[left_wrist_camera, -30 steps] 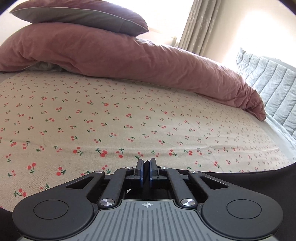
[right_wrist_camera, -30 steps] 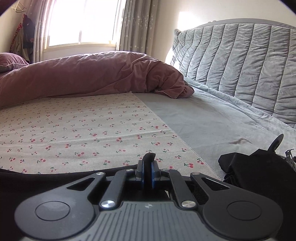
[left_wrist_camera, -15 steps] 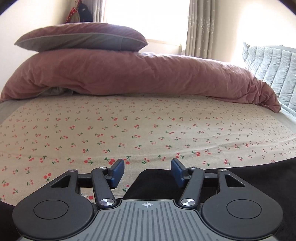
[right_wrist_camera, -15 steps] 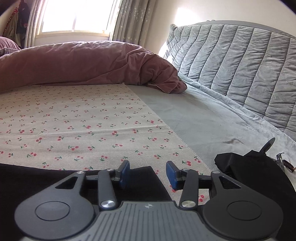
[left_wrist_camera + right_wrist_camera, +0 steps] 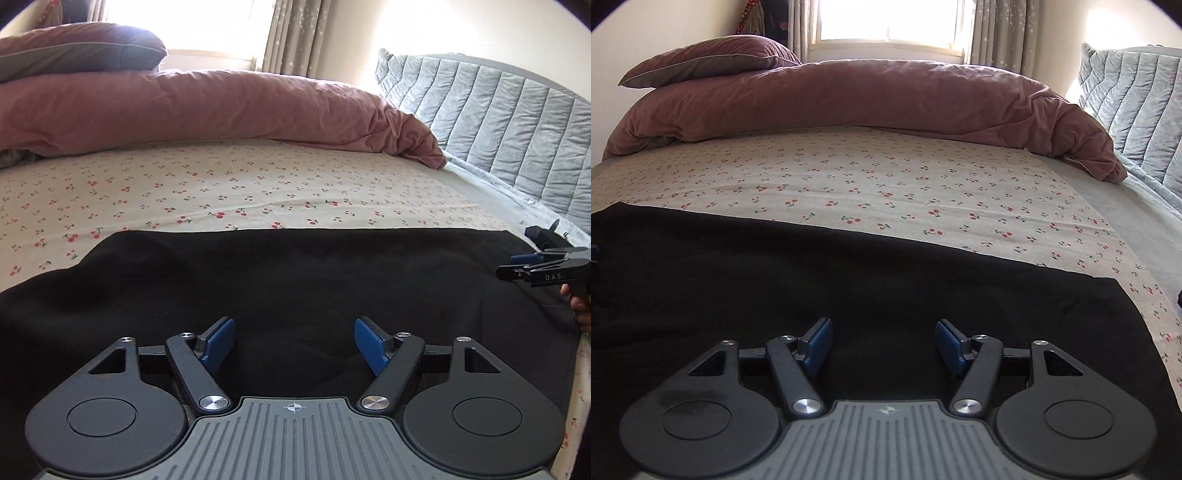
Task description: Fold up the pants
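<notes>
Both sets of jaws are opening, and nothing is caught between either pair; I hold no cloth right now. The pants [image 5: 295,280] lie flat as a dark band on the cherry-print sheet [image 5: 229,184] of the bed, directly under and ahead of both grippers. Their long axis runs crosswise to where I point, left to right in both wrist views. My left gripper [image 5: 294,343] hovers over the middle-to-left stretch of the band, and my right gripper [image 5: 884,345] over the stretch toward the squared right end; from the left camera I see the right gripper [image 5: 532,267] at that end. I judge each hand nearest its own end, so the next fold should carry one end along the length, over the other. The pink duvet [image 5: 871,103] stays well apart.
</notes>
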Tool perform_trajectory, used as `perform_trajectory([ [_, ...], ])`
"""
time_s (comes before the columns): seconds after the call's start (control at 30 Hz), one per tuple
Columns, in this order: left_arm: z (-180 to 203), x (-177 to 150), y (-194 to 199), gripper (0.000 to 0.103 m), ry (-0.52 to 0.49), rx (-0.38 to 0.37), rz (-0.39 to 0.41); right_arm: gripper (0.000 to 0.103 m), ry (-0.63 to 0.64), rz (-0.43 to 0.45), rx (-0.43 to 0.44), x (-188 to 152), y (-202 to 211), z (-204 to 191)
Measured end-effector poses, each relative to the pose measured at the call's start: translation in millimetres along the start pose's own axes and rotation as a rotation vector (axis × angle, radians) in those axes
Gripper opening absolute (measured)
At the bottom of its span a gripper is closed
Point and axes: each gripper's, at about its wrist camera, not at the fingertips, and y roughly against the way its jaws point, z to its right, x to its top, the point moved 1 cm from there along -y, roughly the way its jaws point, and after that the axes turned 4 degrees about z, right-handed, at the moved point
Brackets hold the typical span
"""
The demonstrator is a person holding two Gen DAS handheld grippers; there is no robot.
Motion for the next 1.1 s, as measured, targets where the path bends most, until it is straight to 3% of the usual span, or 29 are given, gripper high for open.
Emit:
perform_trajectory([
  [0.17,-15,-5,16,0.074,0.025,-0.066,-0.046,0.060,-0.113,-0.020,-0.160,-22,26,69],
  [0.3,2,-6,20,0.074,-0.101,-0.021,-0.094,0.058,-0.277,-0.039,-0.315,-40,48,130],
  [0.4,10,-2,20,0.077,-0.079,0.015,-0.106,0.062,-0.329,-0.053,-0.426,-48,60,150],
  [0.5,15,3,22,0.078,-0.025,0.028,-0.119,0.063,-0.424,0.010,-0.379,-46,77,163],
  [0.6,26,5,24,0.080,-0.013,0.018,-0.110,0.071,-0.452,0.049,-0.342,-43,88,164],
  [0.8,43,6,30,0.082,-0.032,0.029,-0.062,0.073,-0.365,-0.073,-0.322,-45,68,149],
  [0.97,27,4,31,0.082,0.012,0.059,-0.071,0.072,-0.337,-0.149,-0.334,-52,58,147],
  [1.03,22,3,31,0.082,0.030,0.066,-0.080,0.061,-0.372,-0.158,-0.302,-52,59,149],
  [1.1,21,3,32,0.082,0.029,0.072,-0.083,0.039,-0.362,-0.158,-0.269,-51,60,144],
])
